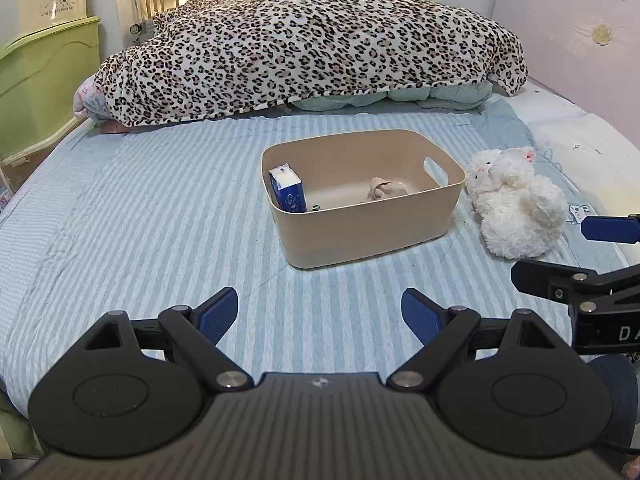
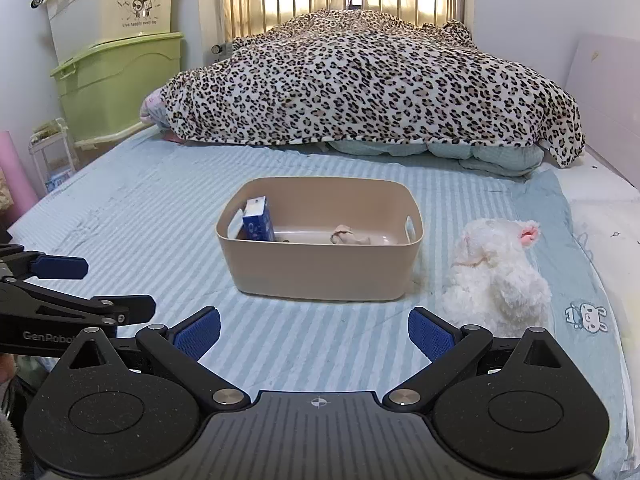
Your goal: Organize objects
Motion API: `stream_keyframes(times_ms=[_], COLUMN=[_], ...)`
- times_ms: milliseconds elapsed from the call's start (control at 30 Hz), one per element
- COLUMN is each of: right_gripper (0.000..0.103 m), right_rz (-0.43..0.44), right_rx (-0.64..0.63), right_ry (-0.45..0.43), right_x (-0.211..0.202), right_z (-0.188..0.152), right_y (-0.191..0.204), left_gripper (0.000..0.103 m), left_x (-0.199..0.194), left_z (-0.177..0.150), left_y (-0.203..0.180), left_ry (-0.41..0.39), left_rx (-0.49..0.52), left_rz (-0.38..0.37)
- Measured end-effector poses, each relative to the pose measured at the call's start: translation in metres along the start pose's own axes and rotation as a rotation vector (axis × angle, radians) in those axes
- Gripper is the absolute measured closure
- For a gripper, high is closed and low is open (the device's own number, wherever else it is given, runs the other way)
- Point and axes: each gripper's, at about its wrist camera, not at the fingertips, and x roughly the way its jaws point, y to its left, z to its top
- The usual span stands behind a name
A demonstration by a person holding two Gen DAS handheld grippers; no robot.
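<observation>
Sitting mid-bed, the tan bin (image 2: 320, 276) held an upright blue carton (image 2: 259, 225) at its left end and a crumpled wad (image 2: 347, 235). White plush toy (image 2: 500, 276) lay just right of it, pink nose pointing away. Left gripper (image 1: 320, 312) and right gripper (image 2: 314, 330) both gaped, holding nothing, with bare striped sheet (image 2: 160, 216) between them and the bin; leopard blanket (image 2: 360, 80) was heaped behind.

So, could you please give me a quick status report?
Left gripper and right gripper open, empty. Plush toy on the bed beside the bin, not inside. Nothing blocking it.
</observation>
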Motion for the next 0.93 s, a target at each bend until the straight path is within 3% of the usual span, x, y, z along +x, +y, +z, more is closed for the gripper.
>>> stream_keyframes(times_ms=[933], right_gripper=[0.0], right_rz=[0.004], right_rx=[0.025], right_ry=[0.024], right_x=[-0.007], right_z=[-0.012], right_y=[-0.005], left_gripper=[0.012], left_x=[-0.003], left_z=[-0.007], left_y=[-0.008], left_ry=[0.025], left_rx=[0.004], left_rz=[-0.039])
